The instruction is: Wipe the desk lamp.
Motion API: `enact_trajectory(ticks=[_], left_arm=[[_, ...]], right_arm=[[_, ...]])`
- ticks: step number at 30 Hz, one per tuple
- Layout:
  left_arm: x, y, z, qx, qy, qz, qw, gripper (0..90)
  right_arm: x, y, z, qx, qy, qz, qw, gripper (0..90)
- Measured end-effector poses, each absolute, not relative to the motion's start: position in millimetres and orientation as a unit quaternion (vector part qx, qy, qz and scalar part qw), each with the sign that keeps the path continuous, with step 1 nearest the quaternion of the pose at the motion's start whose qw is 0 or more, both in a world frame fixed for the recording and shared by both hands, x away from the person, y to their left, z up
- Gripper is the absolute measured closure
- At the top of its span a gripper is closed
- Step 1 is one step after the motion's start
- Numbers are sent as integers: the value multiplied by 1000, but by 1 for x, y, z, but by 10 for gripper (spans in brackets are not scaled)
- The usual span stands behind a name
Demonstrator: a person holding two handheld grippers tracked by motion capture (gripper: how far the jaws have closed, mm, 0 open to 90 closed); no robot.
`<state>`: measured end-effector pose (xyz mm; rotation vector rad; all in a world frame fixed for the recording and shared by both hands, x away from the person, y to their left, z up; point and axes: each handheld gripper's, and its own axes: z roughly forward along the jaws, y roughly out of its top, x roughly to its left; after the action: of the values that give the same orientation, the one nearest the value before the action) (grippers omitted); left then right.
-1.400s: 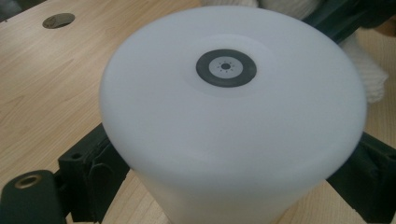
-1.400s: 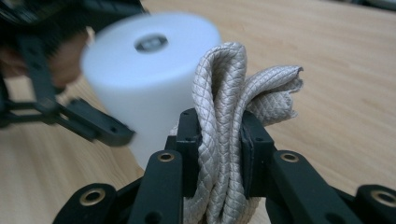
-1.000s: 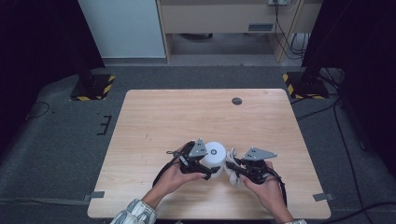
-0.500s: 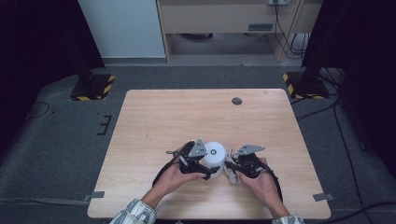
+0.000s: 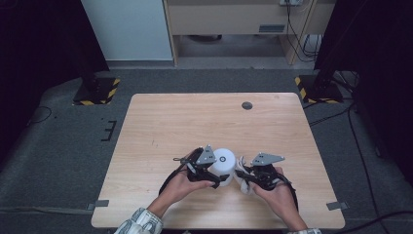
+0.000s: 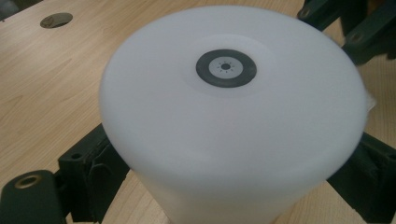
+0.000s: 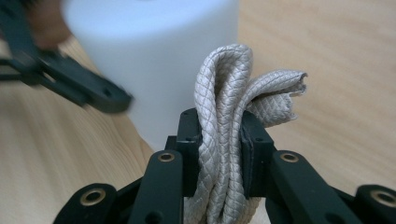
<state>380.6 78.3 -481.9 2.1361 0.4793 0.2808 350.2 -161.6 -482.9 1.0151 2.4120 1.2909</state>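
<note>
Showing no writing: white cylinder (image 6: 233, 121), grey-ringed disc (image 6: 226, 68).

The white cylinder's (image 6: 233, 121) base is cut off; the folded cloth (image 7: 229, 140) runs below the frame.

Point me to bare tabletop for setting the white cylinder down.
Free: the far half of the table, bordered by the dark grommet, plus both side edges. Crowded: near centre, where the left gripper, white cylinder, right gripper and cloth cluster.
</note>
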Motion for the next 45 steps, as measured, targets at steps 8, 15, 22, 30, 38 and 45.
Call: enact_trajectory(ticks=[8,15,22,30,38,45], left_arm=[[381,79,-482,864,193,114,450,77],[381,79,-482,864,195,114,451,76],[382,80,-482,864,194,114,451,77],[382,79,-483,862,196,113,454,77],[384,79,-483,856,200,112,462,71],[383,85,-467,837,203,112,496,50]], right_arm=[[344,-169,-456,334,786,502,135,736],[348,-161,-481,344,811,459,117,735],[349,-161,-485,346,811,458,113,735],[336,-167,-462,326,786,509,128,735],[342,-162,-484,341,811,462,112,730],[343,-164,-485,343,811,459,115,714]])
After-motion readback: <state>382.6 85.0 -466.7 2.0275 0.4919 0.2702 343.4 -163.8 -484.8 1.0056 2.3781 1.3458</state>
